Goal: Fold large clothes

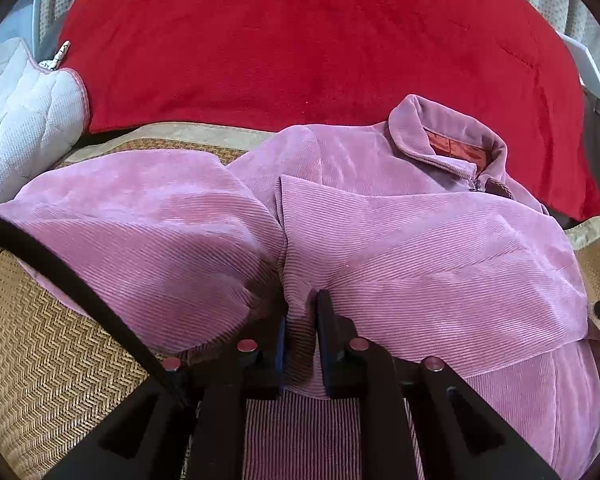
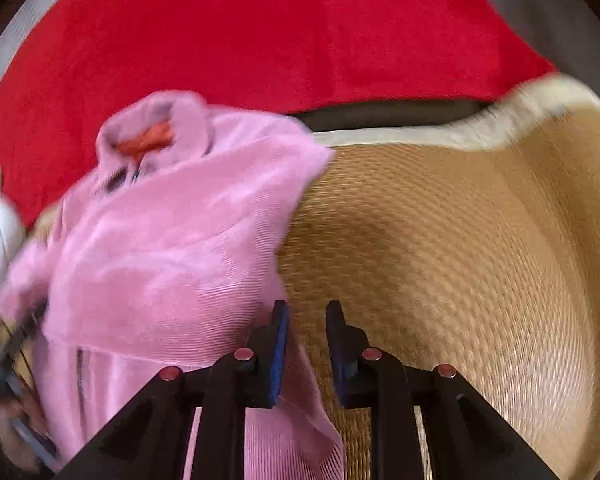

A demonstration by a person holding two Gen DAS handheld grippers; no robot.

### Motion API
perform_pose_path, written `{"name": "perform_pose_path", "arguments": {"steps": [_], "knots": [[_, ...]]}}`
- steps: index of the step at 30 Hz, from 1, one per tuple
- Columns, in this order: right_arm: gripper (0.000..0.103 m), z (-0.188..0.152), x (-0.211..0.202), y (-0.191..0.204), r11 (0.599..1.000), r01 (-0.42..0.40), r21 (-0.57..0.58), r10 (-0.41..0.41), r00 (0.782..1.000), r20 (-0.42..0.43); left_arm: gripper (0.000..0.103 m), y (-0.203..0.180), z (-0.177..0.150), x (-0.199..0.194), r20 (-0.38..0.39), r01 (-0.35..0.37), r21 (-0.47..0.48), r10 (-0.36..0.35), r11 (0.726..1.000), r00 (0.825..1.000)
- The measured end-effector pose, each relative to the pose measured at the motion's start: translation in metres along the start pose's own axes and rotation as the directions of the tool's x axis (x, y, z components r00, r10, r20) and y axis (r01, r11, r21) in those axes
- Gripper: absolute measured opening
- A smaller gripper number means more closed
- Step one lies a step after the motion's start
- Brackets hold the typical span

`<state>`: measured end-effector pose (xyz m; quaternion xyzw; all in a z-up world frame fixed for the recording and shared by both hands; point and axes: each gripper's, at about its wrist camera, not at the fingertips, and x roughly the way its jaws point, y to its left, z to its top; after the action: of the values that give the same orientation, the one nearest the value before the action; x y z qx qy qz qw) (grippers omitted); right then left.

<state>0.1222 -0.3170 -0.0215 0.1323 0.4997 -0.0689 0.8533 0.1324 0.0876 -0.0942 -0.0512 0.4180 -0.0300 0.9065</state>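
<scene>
A pink corduroy jacket [image 1: 400, 240] with an orange-red lining at its collar lies spread over a tan woven herringbone mat [image 1: 52, 360], filling the middle and lower part of the left wrist view and the left half of the blurred right wrist view. At the bottom centre of the left wrist view, the left gripper [image 1: 300, 320] is closed narrowly on a ridge of the jacket's corduroy, which passes between its black jaws. At the bottom centre of the right wrist view, the right gripper [image 2: 306, 320] has its jaws a small way apart with nothing between them; it hangs over the mat just beside the jacket's right edge. A red fleece blanket [image 1: 300, 40] covers the upper part of both views, and a white quilted cushion [image 1: 20, 112] sits at the left edge of the left wrist view. No brand, label or writing can be read anywhere.
</scene>
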Motion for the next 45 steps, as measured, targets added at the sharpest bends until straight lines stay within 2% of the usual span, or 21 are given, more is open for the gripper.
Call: {"name": "perform_pose_path", "arguments": {"steps": [2,3,4,5,7,8,11,14,18,21,25,26,31,32,33,35,37,38,39,42,45], "knots": [[0.026,-0.001,-0.018,0.006,0.998,-0.062,0.029,0.061,0.997,0.045,0.016,-0.001,0.0,0.0,0.004,-0.005,0.005,0.005,1.0,1.0],[0.043,-0.002,-0.028,0.014,0.993,-0.118,0.019,0.117,0.99,0.076,0.018,-0.001,-0.001,-0.001,0.006,-0.002,0.006,0.002,1.0,1.0],[0.087,-0.002,-0.032,0.024,0.987,-0.159,0.006,0.158,0.983,0.093,0.021,-0.001,-0.001,-0.001,0.006,0.005,0.005,-0.005,1.0,1.0],[0.103,-0.004,-0.038,0.033,0.975,-0.222,-0.01,0.222,0.968,0.114,0.028,0.0,-0.001,-0.002,0.006,0.02,-0.002,-0.02,1.0,1.0],[0.103,-0.009,-0.043,0.045,0.944,-0.327,-0.04,0.329,0.932,0.154,0.047,0.005,0.0,-0.006,0.007,0.083,-0.03,-0.083,0.996,0.997],[0.103,-0.01,-0.035,0.05,0.938,-0.342,-0.046,0.345,0.928,0.143,0.057,0.007,0.0,-0.01,0.009,0.117,-0.046,-0.117,0.992,0.993],[0.101,-0.024,0.013,0.044,0.957,-0.29,0.009,0.29,0.957,0.029,0.06,0.024,0.005,-0.043,0.082,0.173,-0.09,-0.166,0.981,0.983],[0.102,-0.038,0.014,0.036,0.948,-0.317,-0.018,0.317,0.942,0.111,0.076,0.064,0.014,-0.076,0.178,0.228,-0.201,-0.194,0.953,0.965],[0.102,-0.049,0.019,0.033,0.933,-0.354,-0.064,0.36,0.918,0.168,0.079,0.164,0.018,-0.098,0.269,0.24,-0.479,-0.119,0.844,0.956],[0.102,-0.057,0.012,0.025,0.915,-0.402,-0.044,0.402,0.893,0.203,0.079,0.224,0.019,-0.087,0.217,0.159,-0.602,-0.031,0.783,0.976],[0.102,-0.052,0.018,0.027,0.904,-0.427,-0.037,0.424,0.881,0.211,0.079,0.285,0.018,-0.059,0.124,0.103,-0.75,-0.014,0.653,0.992],[0.103,-0.052,0.017,0.028,0.905,-0.424,-0.039,0.423,0.881,0.211,0.078,0.293,0.02,-0.053,0.108,0.093,-0.772,-0.014,0.629,0.994],[0.103,-0.052,0.016,0.028,0.901,-0.431,-0.039,0.429,0.877,0.215,0.076,0.307,0.036,-0.029,0.062,0.074,-0.808,-0.04,0.584,0.997],[0.103,-0.051,0.017,0.028,0.9,-0.434,-0.038,0.431,0.876,0.216,0.054,0.311,0.038,-0.024,0.051,0.065,-0.818,-0.04,0.572,0.998],[0.103,-0.051,0.019,0.027,0.9,-0.435,-0.037,0.432,0.876,0.215,0.008,0.314,0.041,-0.015,0.0,0.021,-0.821,-0.037,0.57,0.999],[0.103,-0.051,0.018,0.028,0.901,-0.433,-0.038,0.431,0.877,0.215,0.004,0.317,0.048,-0.01,-0.062,-0.033,-0.821,-0.03,0.571,0.998],[0.103,-0.051,0.019,0.028,0.901,-0.432,-0.038,0.43,0.877,0.214,0.004,0.306,0.064,-0.026,-0.044,-0.05,-0.78,0.025,0.623,0.999],[0.103,-0.051,0.019,0.028,0.9,-0.434,-0.037,0.431,0.876,0.214,0.004,0.291,0.076,-0.041,-0.013,-0.051,-0.734,0.061,0.677,0.998],[0.103,-0.051,0.019,0.028,0.9,-0.434,-0.036,0.431,0.876,0.215,0.004,0.264,0.093,-0.063,0.044,-0.05,-0.65,0.103,0.758,0.994],[0.103,-0.05,0.019,0.028,0.903,-0.428,-0.036,0.425,0.88,0.214,0.004,0.178,0.131,-0.114,0.21,-0.01,-0.413,0.106,0.911,0.972],[0.103,-0.05,0.019,0.028,0.902,-0.43,-0.032,0.426,0.879,0.214,0.004,0.091,0.147,-0.152,0.33,0.076,-0.204,-0.005,0.976,0.944]]}}
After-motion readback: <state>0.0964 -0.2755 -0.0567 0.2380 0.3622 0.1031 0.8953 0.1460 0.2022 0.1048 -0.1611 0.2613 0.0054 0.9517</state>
